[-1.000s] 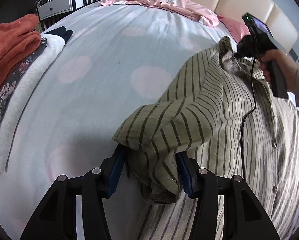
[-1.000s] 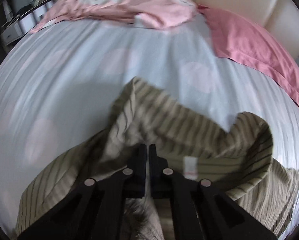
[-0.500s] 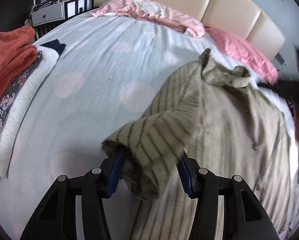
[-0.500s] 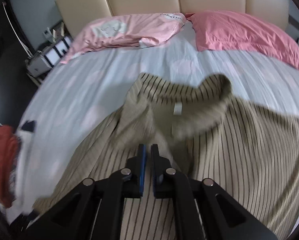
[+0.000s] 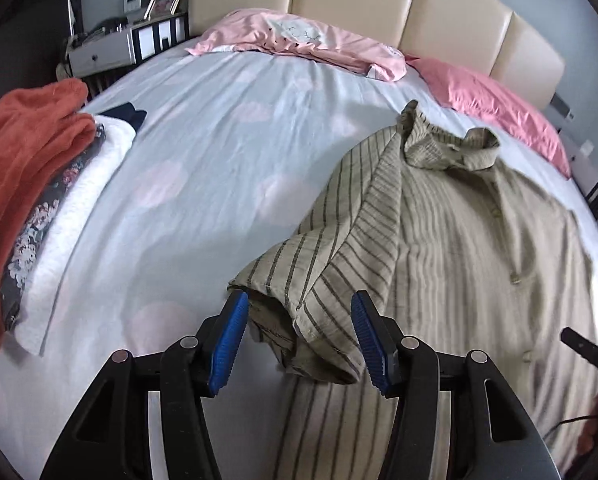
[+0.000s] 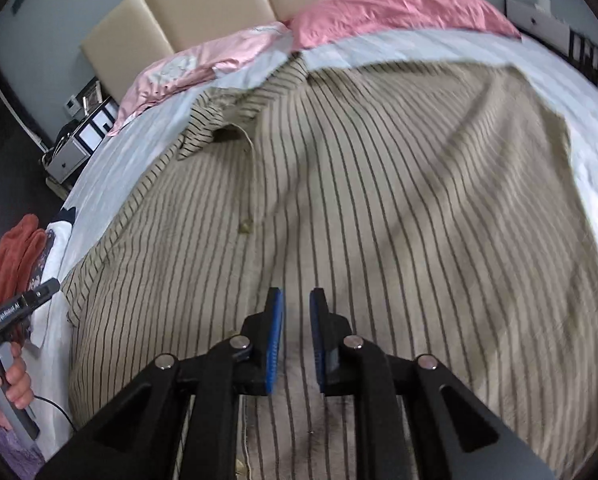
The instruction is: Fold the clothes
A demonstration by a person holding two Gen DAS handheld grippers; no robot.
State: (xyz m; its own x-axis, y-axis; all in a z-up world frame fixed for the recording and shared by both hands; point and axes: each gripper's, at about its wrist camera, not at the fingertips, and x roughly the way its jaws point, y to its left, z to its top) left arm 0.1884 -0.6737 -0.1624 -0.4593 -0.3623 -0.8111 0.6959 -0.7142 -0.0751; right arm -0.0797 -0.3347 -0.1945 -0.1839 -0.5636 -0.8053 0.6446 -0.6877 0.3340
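Since a second ago, the right gripper [image 6: 297,336] has let go of the collar [image 5: 447,148] and swung near; its jaws are opening, empty, above the striped shirt [image 6: 379,200] spread on the bed [image 5: 203,168]. The left gripper [image 5: 297,340] holds the sleeve [image 5: 299,280] bunched between half-open jaws, with bare sheet to its left before the folded stack [image 5: 39,184].

One striped shirt [image 5: 439,240] lies spread on the right half of the bed [image 5: 219,152]. Two buttons [image 5: 516,279] show on its front in the left wrist view, one in the right wrist view. Far across the bed lie two pink pillows [image 5: 299,38], one pale at the centre, one deeper pink [image 5: 495,108] to the right. At the left edge is one pile of four folded garments: one orange [image 5: 23,152], one floral [image 5: 39,216], one white [image 5: 79,208], one navy [image 5: 129,114]. The headboard [image 5: 379,4] shows four panels. Two grippers, the left [image 5: 299,340] and the right [image 6: 297,336], have two blue pads each. One bedside unit [image 5: 107,50] stands far left.
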